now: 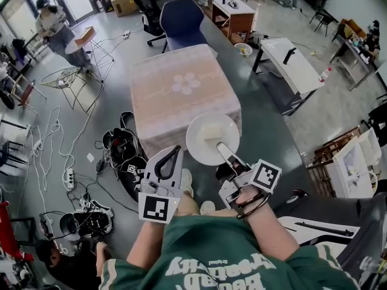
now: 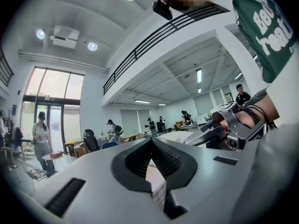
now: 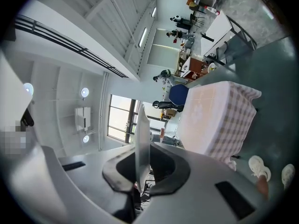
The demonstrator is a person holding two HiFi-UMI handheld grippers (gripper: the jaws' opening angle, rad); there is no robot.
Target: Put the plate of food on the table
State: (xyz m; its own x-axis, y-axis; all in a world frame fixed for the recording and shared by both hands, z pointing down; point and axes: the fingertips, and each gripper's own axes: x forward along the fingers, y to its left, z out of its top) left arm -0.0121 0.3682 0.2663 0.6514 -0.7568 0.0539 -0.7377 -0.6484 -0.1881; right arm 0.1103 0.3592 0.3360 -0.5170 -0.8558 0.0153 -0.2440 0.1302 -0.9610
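You're holding the plate (image 1: 196,145) in your right hand-held gripper (image 1: 219,147): its jaws are clamping the near rim, and in the right gripper view the plate is showing edge-on between the pads. A pale block of food (image 1: 211,130) is sitting on the plate. The plate is hanging level in the air at the near edge of the bench (image 1: 175,95), overlapping the cloth's near right corner from the head view. It isn't resting on the top; the right gripper view is showing the bench standing apart from it. Your left hand-held gripper (image 1: 176,150) is pointing at the bench just left of the plate, jaws together at the tips and gripping nothing. A blue chair (image 1: 181,20) is standing at the bench's far side. Cables and bags are lying on the floor to your left.
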